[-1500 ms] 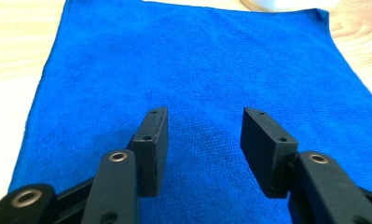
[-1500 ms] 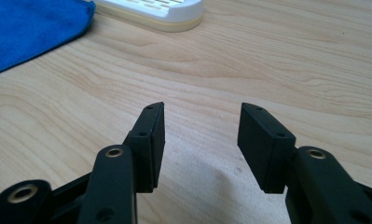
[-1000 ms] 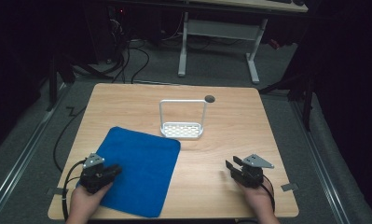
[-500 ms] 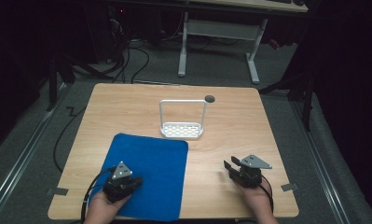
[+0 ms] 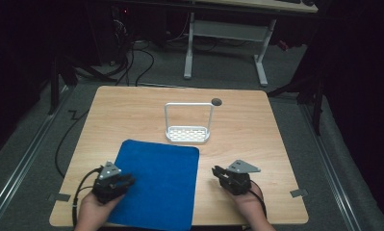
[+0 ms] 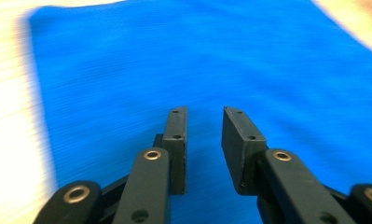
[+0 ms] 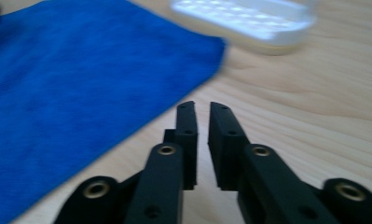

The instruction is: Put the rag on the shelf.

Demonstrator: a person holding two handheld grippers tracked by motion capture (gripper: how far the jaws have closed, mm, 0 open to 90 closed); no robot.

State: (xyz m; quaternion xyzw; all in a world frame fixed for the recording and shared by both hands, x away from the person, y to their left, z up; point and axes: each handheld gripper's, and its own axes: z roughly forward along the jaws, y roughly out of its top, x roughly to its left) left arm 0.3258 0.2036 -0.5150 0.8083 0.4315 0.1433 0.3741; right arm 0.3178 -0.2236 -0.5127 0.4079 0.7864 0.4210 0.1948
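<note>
The left black two-jaw gripper (image 5: pixel 124 181) carries a grey three-cornered plate on top and trails a thin black cable. The right black two-jaw gripper (image 5: pixel 218 172) bears a like grey plate. Each has flat rectangular black pads (image 6: pixel 178 140) with small screws, on linked arms with brass-ringed pivots.

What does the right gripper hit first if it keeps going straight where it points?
Probably the blue cloth's near right edge: the right gripper aims over bare table toward it. The white rack lies farther on; depth unclear.
</note>
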